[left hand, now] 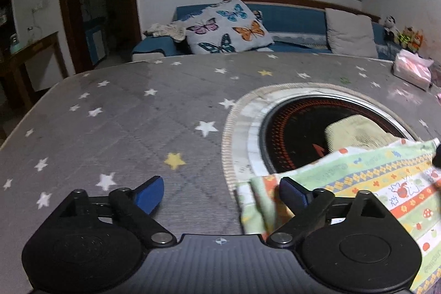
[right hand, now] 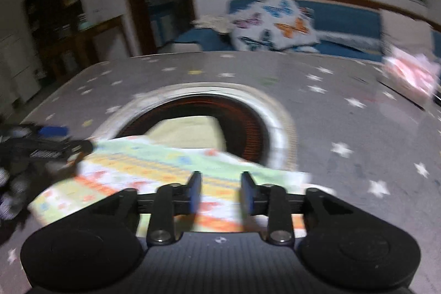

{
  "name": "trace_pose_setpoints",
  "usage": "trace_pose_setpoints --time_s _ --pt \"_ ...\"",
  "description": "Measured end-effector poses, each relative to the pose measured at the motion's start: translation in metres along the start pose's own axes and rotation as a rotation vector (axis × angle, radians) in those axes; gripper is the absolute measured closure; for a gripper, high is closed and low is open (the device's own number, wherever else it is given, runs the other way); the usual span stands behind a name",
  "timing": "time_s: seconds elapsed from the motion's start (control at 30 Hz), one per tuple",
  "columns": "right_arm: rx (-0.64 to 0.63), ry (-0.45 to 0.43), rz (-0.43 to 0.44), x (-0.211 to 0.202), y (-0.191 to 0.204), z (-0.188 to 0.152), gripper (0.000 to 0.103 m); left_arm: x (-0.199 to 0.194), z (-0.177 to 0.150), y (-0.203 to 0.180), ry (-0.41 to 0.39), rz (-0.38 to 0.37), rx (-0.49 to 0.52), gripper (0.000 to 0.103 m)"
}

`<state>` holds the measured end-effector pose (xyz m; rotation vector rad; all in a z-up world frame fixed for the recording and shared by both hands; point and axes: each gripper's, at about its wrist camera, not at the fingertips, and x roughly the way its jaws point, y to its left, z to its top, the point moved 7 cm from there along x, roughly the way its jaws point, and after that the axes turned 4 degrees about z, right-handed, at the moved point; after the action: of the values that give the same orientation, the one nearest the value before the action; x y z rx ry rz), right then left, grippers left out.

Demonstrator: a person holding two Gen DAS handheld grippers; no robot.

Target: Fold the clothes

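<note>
A patterned children's garment [left hand: 366, 183] in green, yellow and orange lies on the grey star-print table cover, partly over the round heater opening. It also shows in the right wrist view [right hand: 165, 164], which is blurred. My left gripper [left hand: 220, 193] is open wide at the garment's left edge; its right fingertip [left hand: 293, 193] is over the cloth's corner. My right gripper [right hand: 220, 192] is open with a narrower gap, over the garment's near edge, holding nothing. The left gripper also shows in the right wrist view [right hand: 46, 145] at the far left. A pale yellow folded cloth [left hand: 355, 131] lies in the opening.
The round black heater opening [left hand: 289, 128] with a white rim sits in the table's middle. A pink tissue pack [left hand: 412, 69] lies at the far right. Behind the table is a blue sofa [left hand: 289, 18] with a butterfly pillow [left hand: 228, 26] and a grey pillow.
</note>
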<state>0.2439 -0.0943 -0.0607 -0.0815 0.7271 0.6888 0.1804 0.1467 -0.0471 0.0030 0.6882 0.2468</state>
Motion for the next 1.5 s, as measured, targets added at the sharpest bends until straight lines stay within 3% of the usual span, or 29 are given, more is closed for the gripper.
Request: trace_pose_setpoints --time_s 0.07,0.27,0.43,0.57,0.8,0.93,1.17,1.43,1.5 --pt "-0.076 0.009 0.047 0.002 0.029 -0.002 0.069 -0.006 0.001 0.008 -0.007 0.012 -0.016 0.0" --pt "-0.317 0.028 0.146 0.015 0.111 -0.012 0.067 -0.023 0.003 0.033 -0.025 0.023 -0.091 0.0" --pt "-0.432 0.045 0.183 0.036 0.157 -0.025 0.067 -0.031 0.0 0.046 -0.025 0.021 -0.139 0.0" --pt "-0.55 0.005 0.138 0.037 0.178 -0.034 0.067 -0.034 -0.004 0.053 -0.012 0.007 -0.17 0.0" --pt "-0.561 0.038 0.239 0.027 0.199 -0.037 0.066 -0.037 -0.006 0.058 0.018 -0.071 -0.266 0.0" --pt "-0.634 0.057 0.234 0.037 0.21 -0.053 0.061 -0.041 -0.012 0.053 0.05 -0.135 -0.31 0.0" --pt "-0.527 0.049 0.229 0.035 0.2 -0.04 0.087 -0.045 -0.024 0.044 0.125 -0.233 -0.427 0.001" --pt "-0.367 -0.006 0.289 0.004 0.182 -0.013 0.09 -0.05 -0.033 0.03 0.216 -0.369 -0.603 0.001" --pt "-0.352 -0.02 0.299 -0.003 0.179 -0.01 0.091 -0.05 -0.033 0.022 0.24 -0.407 -0.634 0.006"
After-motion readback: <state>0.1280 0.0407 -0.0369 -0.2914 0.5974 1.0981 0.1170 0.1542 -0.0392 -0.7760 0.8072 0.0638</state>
